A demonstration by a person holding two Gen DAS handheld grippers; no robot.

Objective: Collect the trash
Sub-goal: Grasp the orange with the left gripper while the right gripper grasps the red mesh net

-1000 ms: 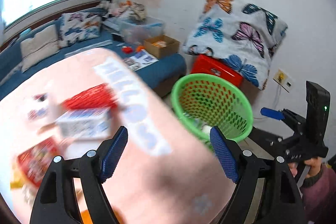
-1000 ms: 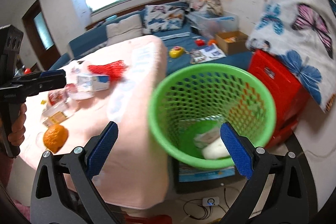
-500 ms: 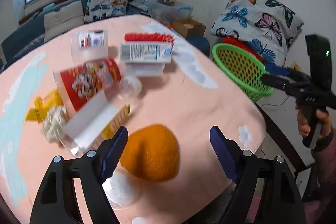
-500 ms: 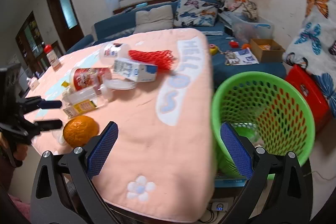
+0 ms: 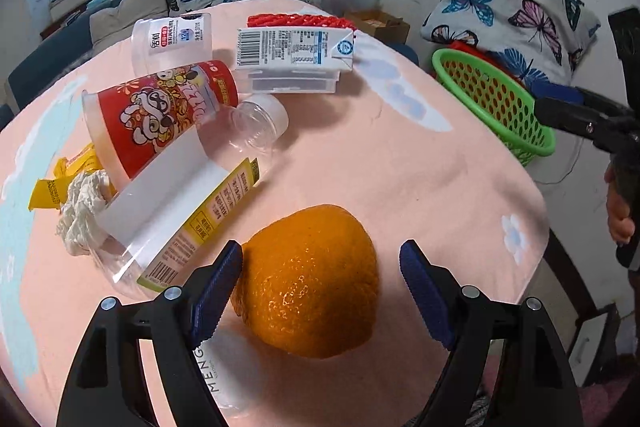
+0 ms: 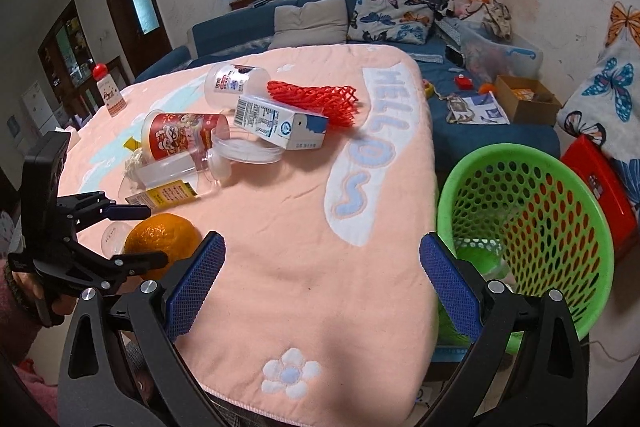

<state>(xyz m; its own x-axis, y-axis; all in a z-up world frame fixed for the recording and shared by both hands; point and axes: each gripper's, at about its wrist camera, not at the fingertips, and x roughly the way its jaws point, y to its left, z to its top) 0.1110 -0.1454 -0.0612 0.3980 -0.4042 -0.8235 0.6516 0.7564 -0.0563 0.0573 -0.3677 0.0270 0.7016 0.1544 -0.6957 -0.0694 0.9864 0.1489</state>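
My left gripper [image 5: 320, 283] is open, its fingers on either side of an orange [image 5: 308, 283] that lies on the pink tablecloth [image 5: 400, 155]. Behind the orange lie a clear plastic bottle [image 5: 184, 203], a red printed cup [image 5: 156, 115], a milk carton [image 5: 294, 51], a red net [image 5: 300, 21], a clear cup [image 5: 172, 41] and a crumpled tissue [image 5: 82, 215]. My right gripper [image 6: 322, 287] is open and empty over the table's near edge. The green mesh basket [image 6: 528, 227] stands off the table's right side with some trash in it.
A flat clear lid [image 6: 248, 149] lies under the carton. A small red-capped bottle [image 6: 106, 89] stands at the table's far left. A blue sofa with cushions [image 6: 320, 23], a cardboard box [image 6: 524, 99] and a red box [image 6: 600, 183] lie beyond.
My left gripper swung from the basket back to the table and closed in on the orange. My right gripper turned from the basket towards the table.
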